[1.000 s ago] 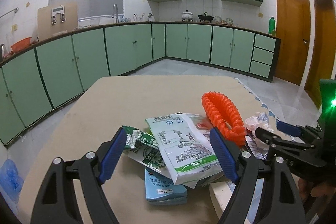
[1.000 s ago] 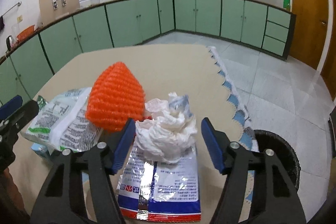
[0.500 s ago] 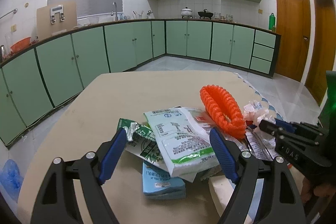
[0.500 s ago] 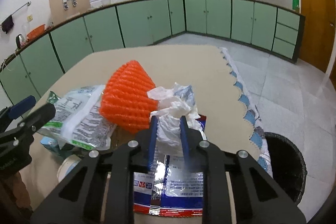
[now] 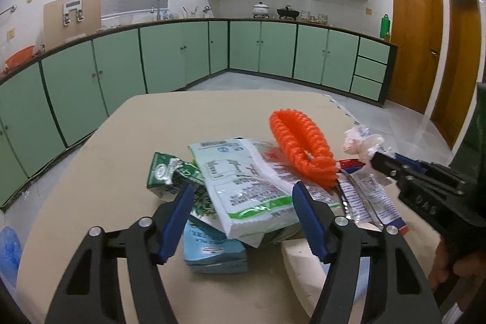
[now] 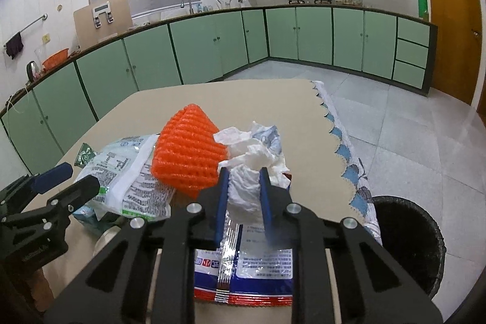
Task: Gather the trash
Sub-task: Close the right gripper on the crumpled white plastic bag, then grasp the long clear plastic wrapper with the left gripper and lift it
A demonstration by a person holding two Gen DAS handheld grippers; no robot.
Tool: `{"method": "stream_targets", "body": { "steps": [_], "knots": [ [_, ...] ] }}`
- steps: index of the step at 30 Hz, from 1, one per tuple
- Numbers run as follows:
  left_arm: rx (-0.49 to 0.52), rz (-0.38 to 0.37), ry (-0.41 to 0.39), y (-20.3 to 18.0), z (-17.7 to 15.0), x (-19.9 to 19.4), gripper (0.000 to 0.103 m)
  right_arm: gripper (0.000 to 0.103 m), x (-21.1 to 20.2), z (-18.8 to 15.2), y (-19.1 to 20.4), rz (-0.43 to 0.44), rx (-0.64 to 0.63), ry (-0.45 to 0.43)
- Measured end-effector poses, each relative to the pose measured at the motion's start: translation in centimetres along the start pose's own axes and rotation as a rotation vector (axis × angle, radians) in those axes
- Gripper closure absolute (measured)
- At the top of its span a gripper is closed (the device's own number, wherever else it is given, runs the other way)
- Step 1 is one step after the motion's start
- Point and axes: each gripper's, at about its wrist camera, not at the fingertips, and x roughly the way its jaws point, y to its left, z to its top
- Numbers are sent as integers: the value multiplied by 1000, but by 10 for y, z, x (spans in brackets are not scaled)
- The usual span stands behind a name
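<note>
Tissue wad (image 6: 247,187) pinched betw. right gripper (image 6: 243,198) pads.

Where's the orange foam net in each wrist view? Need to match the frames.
Left wrist: orange foam net sits right of centre, seen edge-on, lying on the white-and-green packet.
Right wrist: the net sits left of centre, seen broadside, just left of the crumpled tissue that the right gripper pinches.
Shared landmark: the white-and-green packet, directly beside the net in both views.
</note>
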Motion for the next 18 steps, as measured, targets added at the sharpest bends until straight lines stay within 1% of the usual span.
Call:
{"method": "stream_targets", "body": {
  "steps": [5, 7, 8, 11, 12, 14, 17, 18],
  "knots": [
    [-31, -26, 40, 0, -2, 6, 37, 84, 7, -1, 5, 14, -9, 21],
    [-39, -31, 44, 0, -3, 8, 38, 84, 8, -2, 6, 16, -14, 23],
    [-42, -34, 43, 1, -3, 8, 42, 84, 9, -2, 6, 16, -14, 25],
    [-44, -40, 44, 0, -4, 10, 49, 84, 10, -5, 8, 15, -6, 27],
    [-46, -42, 44, -1, -4, 11, 51, 84, 10, -5, 8, 15, -2, 26],
    [-48, -40, 48, 0, -3, 13, 68, 84, 9, -5, 8, 14, 1, 22],
    [-58, -42, 54, 1, -2, 15, 84, 84, 9, -4, 7, 13, -4, 18],
    [-60, -34, 49, 2, -2, 14, 86, 84, 8, -3, 7, 13, -5, 15]
  ]
}}
